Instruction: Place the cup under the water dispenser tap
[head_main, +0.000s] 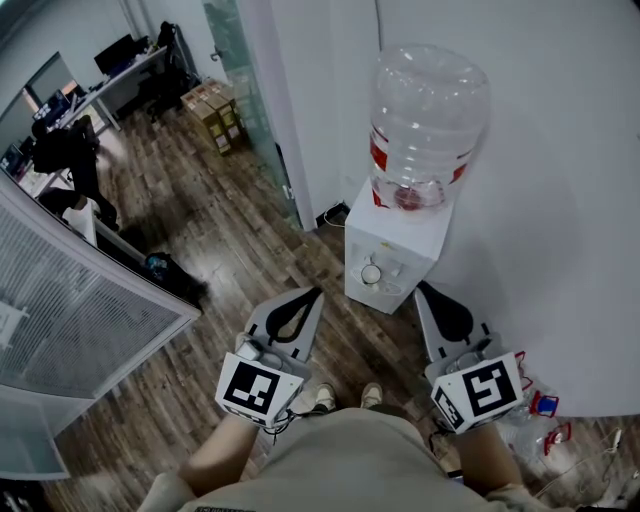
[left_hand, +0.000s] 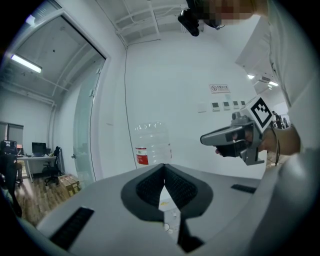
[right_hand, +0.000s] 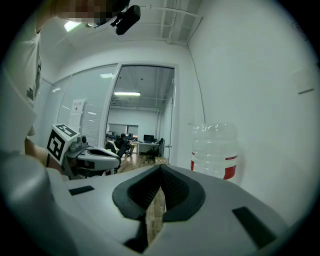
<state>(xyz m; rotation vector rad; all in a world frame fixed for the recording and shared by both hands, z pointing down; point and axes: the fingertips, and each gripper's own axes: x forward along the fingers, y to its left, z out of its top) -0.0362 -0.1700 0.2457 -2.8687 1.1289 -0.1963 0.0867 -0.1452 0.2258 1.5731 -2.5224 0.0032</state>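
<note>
1. Both tongs are closed with nothing in them. The left tongs (head_main: 311, 294) sit lower centre-left of the head view and the right tongs (head_main: 425, 291) lower centre-right. Each gripper view shows the dark pads meeting at the tip with no cup between them.
2. The water dispenser (head_main: 392, 262) stands on the wood floor (head_main: 230, 250) in the middle of the head view. The big clear bottle (head_main: 428, 120) sits on top of it, up against the white wall. Both tongs point at it from just below in the frame and touch nothing.
3. The cup is the tricky bit, because I can't pick one out for sure. There's a small round white thing (head_main: 371, 273) on the front of the dispenser, about where the taps would be. It might be a cup parked under a tap, or it might be a knob or part of the machine. It's too small in the head view to call, and the gripper views only show the bottle.
4. My read is that it fits two stories. Either the cup is already under the tap and the empty tongs are just hanging in front, or the cup is somewhere out of frame.
5. For the next move, get a clearer look at that white round thing before committing to anything.
</note>
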